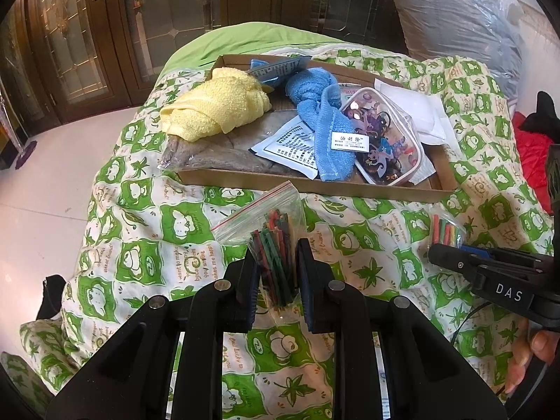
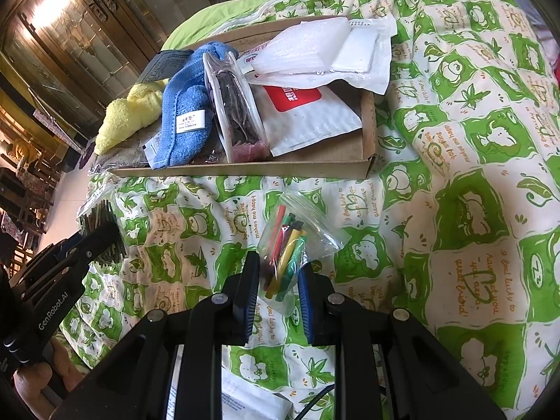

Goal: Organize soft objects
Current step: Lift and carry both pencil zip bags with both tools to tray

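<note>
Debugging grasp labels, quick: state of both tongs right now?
Left tongs: closed on a bag of thin sticks.
Right tongs: closed on a bag of thick sticks.

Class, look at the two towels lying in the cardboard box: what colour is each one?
One towel is pale yellow, the other light blue; the left wrist view shows them best.

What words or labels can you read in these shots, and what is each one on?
"DAS": right tool body.
"GenRobot.AI": left tool body.
"makes me happy", "a good lucky to": quilt print, rest partly legible.
Blue towel white tag: Chinese, too small.
White leaflets: unreadable.
Red patch on white mailer: partly hidden.
</note>
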A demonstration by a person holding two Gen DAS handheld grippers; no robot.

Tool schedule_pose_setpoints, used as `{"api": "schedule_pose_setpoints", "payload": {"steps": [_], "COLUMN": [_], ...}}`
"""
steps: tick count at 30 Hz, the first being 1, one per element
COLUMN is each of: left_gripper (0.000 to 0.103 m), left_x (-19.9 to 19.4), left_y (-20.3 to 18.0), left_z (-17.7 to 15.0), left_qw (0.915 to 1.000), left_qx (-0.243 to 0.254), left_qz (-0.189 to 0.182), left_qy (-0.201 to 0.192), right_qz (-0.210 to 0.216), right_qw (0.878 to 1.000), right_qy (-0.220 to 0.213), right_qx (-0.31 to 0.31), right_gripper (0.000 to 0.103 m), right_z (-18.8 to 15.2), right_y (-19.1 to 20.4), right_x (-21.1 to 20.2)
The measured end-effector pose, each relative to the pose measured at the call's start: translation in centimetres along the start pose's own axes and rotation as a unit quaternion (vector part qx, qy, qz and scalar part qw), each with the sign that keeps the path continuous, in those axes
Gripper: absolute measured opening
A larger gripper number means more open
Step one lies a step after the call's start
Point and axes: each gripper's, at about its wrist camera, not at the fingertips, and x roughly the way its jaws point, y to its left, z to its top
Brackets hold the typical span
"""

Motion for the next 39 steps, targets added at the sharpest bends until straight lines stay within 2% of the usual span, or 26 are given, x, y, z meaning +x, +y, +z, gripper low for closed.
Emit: {"api": "schedule_pose_setpoints", "payload": {"steps": [14,19,30,39], "left_gripper": [0.019,0.019,0.019,0.019], "left_x": [-0.1,-0.4,-0.1,0.4], "left_y": [-0.3,-0.2,0.1,-0.1], "left_z": [0.0,0.4,0.5,0.2], "left_qw": [1.0,1.0,0.9999,0.9999], "left_qx": [0.003,0.002,-0.005,0.002], "left_qz": [0.0,-0.007,-0.014,-0.013], "left_qy": [0.0,-0.004,0.002,0.011], "right_qz": [0.0,0.007,0.008,0.022], "right_qw": [1.0,1.0,0.999,0.999], "right_qy": [0.0,-0.011,-0.04,-0.007], "right_qx": [0.0,-0.003,0.019,0.046], "right_gripper": [0.02,0.02,0.02,0.021], "right_z": [0.0,0.6,5.5,9.1], "right_y": [0.0,0.1,-2.5,-4.2], "right_x": [0.0,-1.3,-4.3,-0.9]}}
